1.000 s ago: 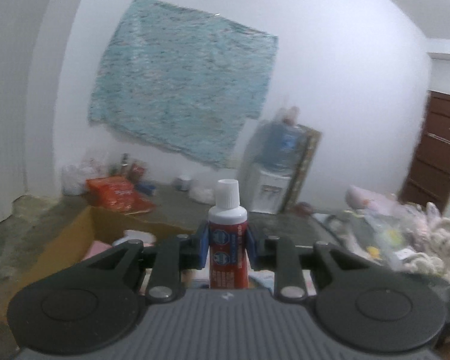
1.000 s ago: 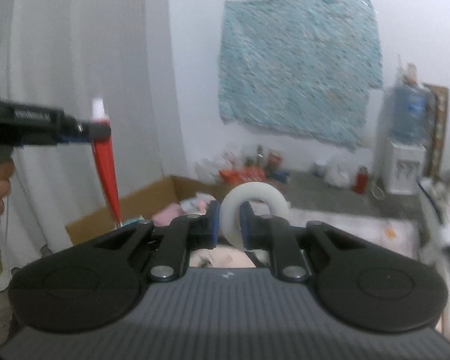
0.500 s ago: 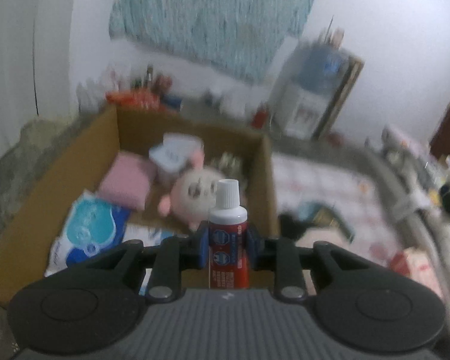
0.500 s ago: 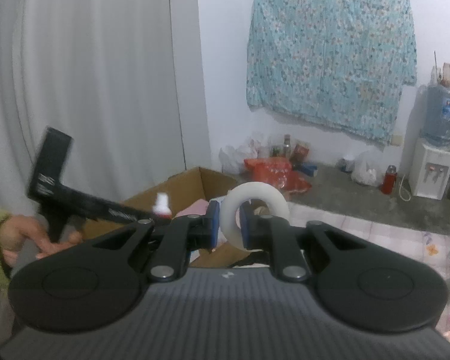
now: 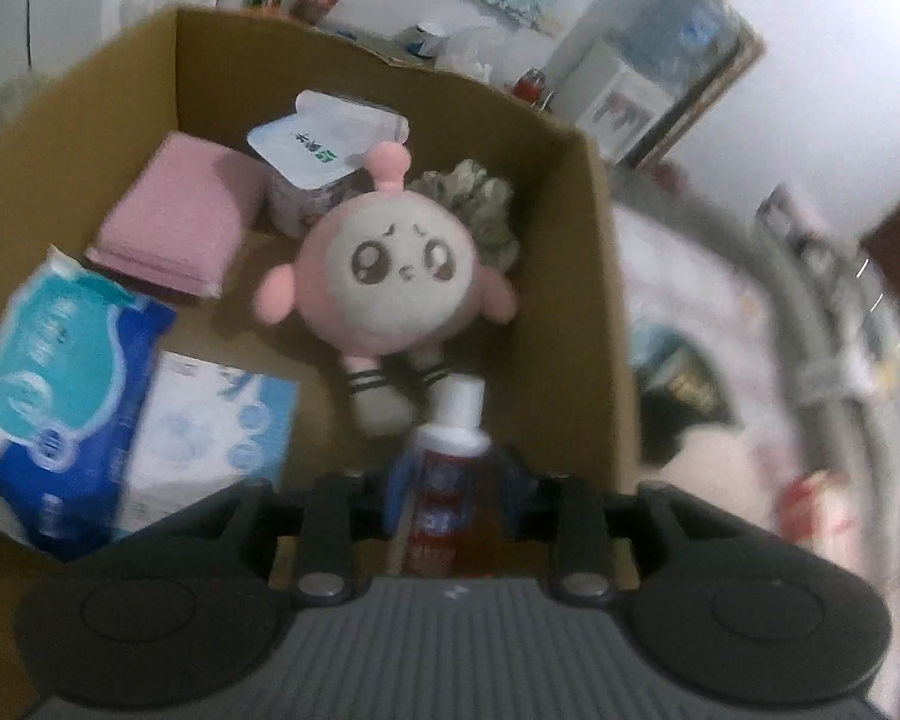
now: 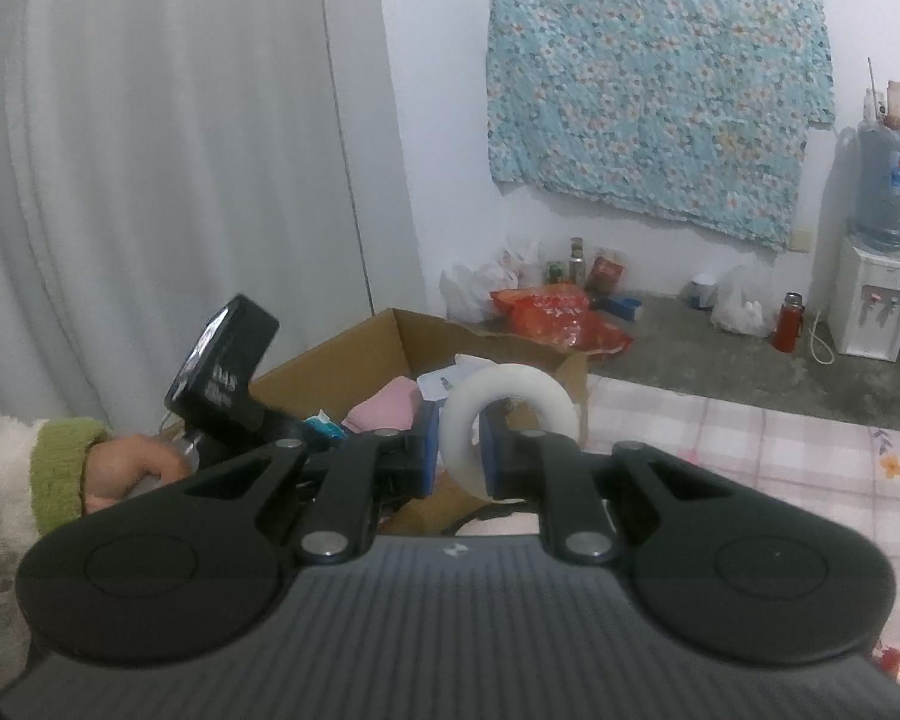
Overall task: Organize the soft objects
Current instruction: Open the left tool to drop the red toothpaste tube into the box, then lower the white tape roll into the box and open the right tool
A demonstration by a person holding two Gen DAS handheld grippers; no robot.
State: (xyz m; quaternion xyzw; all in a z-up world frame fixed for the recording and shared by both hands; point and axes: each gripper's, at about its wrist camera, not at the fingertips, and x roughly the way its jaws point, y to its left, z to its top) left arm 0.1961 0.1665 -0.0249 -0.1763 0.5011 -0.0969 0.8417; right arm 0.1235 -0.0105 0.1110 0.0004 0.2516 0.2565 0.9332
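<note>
My left gripper [image 5: 450, 480] is shut on a red toothpaste tube [image 5: 453, 468] with a white cap, held over the near right corner of an open cardboard box [image 5: 594, 276]. In the box lie a pink round plush toy [image 5: 390, 276], a pink folded cloth [image 5: 174, 222], a blue wipes pack [image 5: 60, 384], a white-blue tissue pack [image 5: 210, 432] and a white tub [image 5: 324, 150]. My right gripper [image 6: 456, 456] is shut on a white ring [image 6: 504, 408], held above the floor, to the right of the box [image 6: 402, 336]. The left gripper's body [image 6: 222, 378] and hand show there.
A pink checked mat [image 6: 750, 450] lies right of the box. Along the far wall stand bottles, an orange bag [image 6: 558, 318], white bags and a water dispenser [image 6: 876, 276]. A curtain [image 6: 150, 150] hangs at the left. A black item [image 5: 678, 396] lies on the mat.
My left gripper has tipped down and moved over the box with the toothpaste tube. My right gripper with the ring has stayed nearly still.
</note>
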